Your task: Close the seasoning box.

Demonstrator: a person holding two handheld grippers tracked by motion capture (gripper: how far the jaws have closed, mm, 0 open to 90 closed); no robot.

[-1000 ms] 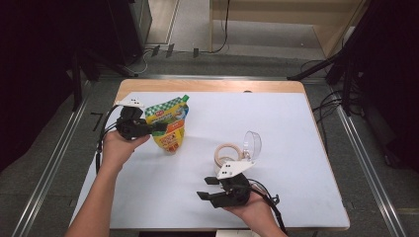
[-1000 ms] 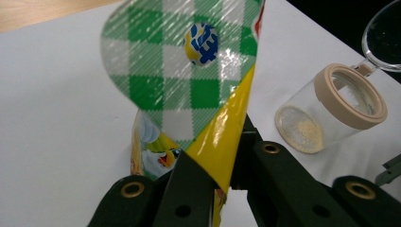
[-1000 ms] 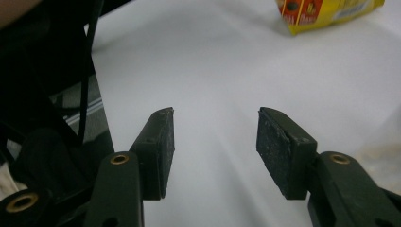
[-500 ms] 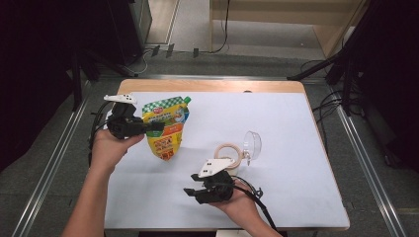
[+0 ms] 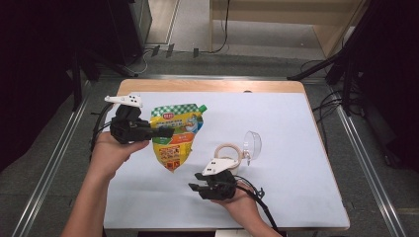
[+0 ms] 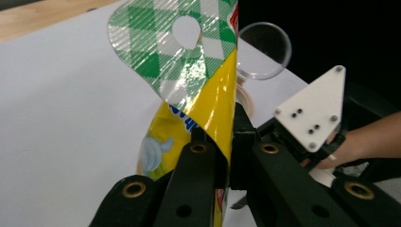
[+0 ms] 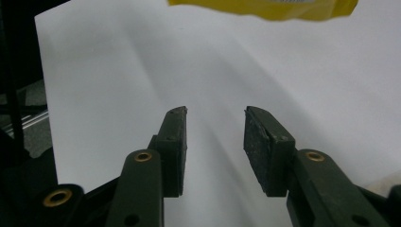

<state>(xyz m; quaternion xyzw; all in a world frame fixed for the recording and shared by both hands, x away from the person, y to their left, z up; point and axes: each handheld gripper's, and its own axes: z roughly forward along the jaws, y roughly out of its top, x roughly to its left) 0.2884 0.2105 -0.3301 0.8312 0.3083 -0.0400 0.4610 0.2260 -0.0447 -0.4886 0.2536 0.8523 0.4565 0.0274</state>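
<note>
- Nearest the person's edge of the table (image 5: pixel 306 207), the right gripper (image 5: pixel 198 188) sits low over the white sheet with its jaws apart and nothing between them. They have just been closing in on empty air, which looks to me like getting ready for a thin edge.
- In the right gripper view the two pads (image 7: pixel 261 142) face each other across bare white surface, and the yellow bottom of the pouch (image 7: pixel 265 8) hangs beyond them, well apart.
- Just behind the right hand (image 5: pixel 239 200) lie a tape ring (image 5: pixel 228 154) and a clear round lid (image 5: pixel 253 144), close together, so there is little room that way.
- Further out and to the left, the left gripper (image 5: pixel 165 132) has its jaws pressed tight on the side edge of the pouch, near the top, holding it up off the table so its body hangs free.
- In the left gripper view the checked top flap with its hanging hole (image 6: pixel 187 30) curls above the jaws; I'd guess the pinch sits below it to leave the top corner reachable.
- Between the two grippers the sheet is open, and so is the whole right half of the table.
- The far wooden edge (image 5: pixel 212 86) is a good way behind the pouch.
</note>
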